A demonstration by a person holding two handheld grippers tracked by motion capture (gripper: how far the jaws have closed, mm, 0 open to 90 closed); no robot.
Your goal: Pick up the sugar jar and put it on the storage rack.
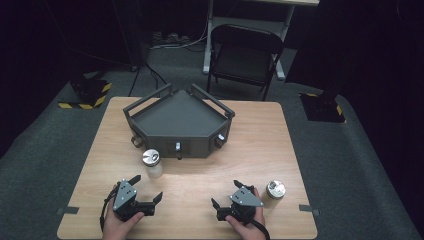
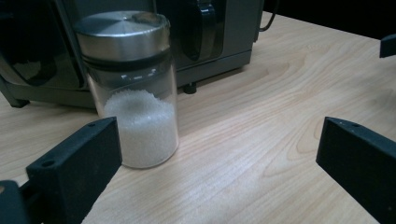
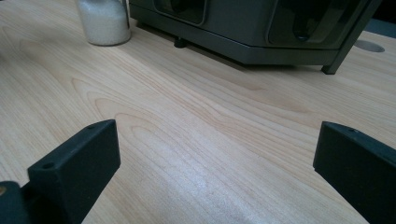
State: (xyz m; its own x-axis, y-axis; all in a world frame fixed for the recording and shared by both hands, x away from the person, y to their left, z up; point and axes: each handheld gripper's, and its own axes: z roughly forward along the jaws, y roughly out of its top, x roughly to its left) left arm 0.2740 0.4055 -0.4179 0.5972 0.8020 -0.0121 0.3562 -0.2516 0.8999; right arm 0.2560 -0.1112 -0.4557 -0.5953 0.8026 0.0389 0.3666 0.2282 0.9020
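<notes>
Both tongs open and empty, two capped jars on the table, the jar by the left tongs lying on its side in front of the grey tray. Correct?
One error: the jar by the left tongs stands upright, steel cap on top, as the left gripper view shows. The rest holds: right tongs also open and empty, second jar beside them, grey tray behind.

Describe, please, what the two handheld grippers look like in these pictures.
Both are black. The left gripper and the right gripper each carry a grey three-cornered plate with small dark fasteners on top, and a black cable loops back past each wrist. Each has two blocky, matte black jaws with a small round hole near the tip. No sleeves are visible on the forearms.
</notes>
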